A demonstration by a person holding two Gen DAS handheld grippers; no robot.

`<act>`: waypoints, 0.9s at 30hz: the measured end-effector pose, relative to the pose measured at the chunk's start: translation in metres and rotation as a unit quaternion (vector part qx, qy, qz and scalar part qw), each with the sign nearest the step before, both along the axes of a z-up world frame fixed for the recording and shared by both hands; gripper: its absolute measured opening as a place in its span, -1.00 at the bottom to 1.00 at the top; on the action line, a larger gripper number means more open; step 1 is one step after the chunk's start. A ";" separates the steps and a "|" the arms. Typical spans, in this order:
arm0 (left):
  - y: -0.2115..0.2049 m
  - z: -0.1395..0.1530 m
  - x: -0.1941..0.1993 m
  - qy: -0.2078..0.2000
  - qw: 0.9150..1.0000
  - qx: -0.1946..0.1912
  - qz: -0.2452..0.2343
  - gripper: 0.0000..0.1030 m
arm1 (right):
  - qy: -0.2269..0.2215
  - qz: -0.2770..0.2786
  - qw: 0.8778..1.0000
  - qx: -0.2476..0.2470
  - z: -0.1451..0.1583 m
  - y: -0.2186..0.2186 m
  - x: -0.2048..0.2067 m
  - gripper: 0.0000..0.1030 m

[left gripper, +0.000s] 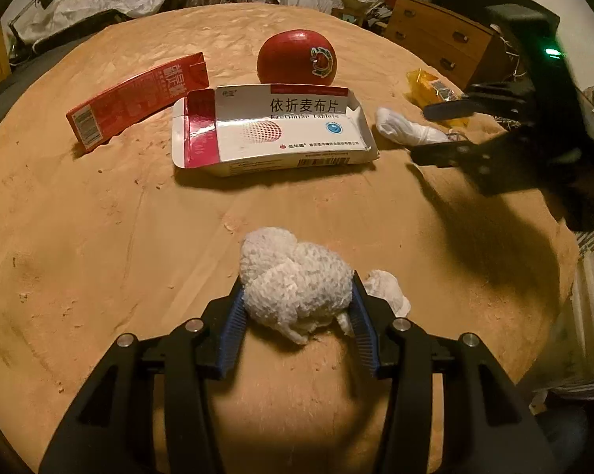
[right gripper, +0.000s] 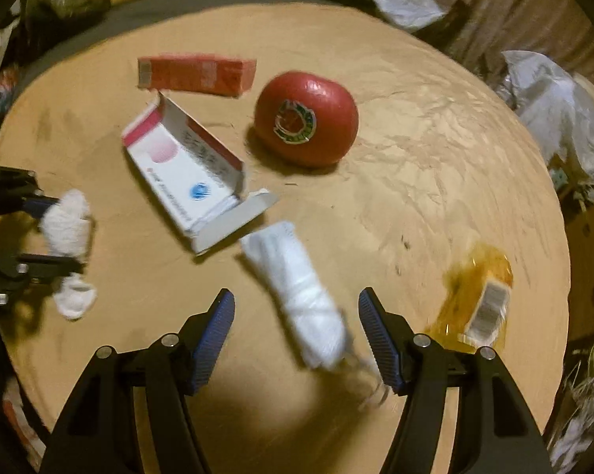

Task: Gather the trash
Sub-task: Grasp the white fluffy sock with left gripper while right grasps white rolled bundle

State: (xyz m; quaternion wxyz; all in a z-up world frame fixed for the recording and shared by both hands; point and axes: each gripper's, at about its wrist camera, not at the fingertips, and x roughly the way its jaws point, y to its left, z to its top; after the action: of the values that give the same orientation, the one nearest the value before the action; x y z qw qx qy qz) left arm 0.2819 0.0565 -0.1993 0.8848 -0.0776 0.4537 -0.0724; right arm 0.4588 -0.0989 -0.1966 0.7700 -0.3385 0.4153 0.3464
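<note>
Lying between the right gripper [right gripper: 296, 308] fingers: rolled tissue [right gripper: 297, 288].

A round tan table [left gripper: 99, 237] carries the litter. On it lie a red carton [left gripper: 139, 98] on its side, an opened white medicine box [left gripper: 273, 130] just in front of a red apple [left gripper: 297, 57], a rolled white tissue [left gripper: 407, 130], a yellow wrapper [left gripper: 431, 87], a crumpled paper wad [left gripper: 297, 280] and a smaller scrap [left gripper: 387, 288] beside it.
</note>
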 end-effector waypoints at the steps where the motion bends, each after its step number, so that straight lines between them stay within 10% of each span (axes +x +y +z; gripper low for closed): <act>1: 0.001 0.000 -0.001 0.000 1.000 -0.002 0.000 -0.10 | 0.008 0.004 1.000 -0.006 -0.004 0.003 0.007 0.29; 12: -0.004 -0.001 0.003 -0.010 1.000 -0.002 0.011 -0.10 | 0.018 -0.029 0.999 0.018 -0.016 0.013 -0.003 -0.45; 27: -0.007 0.029 -0.034 -0.073 0.995 0.027 0.059 -0.16 | -0.033 -0.210 0.953 0.214 0.015 -0.055 -0.127 -0.46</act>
State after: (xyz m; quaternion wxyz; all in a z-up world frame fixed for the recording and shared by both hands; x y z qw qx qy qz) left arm 0.2477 0.0492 -0.1705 0.9200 -0.0749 0.3844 -0.0138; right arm 0.3320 -0.1534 -0.1819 0.8931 -0.0824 0.3672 0.2465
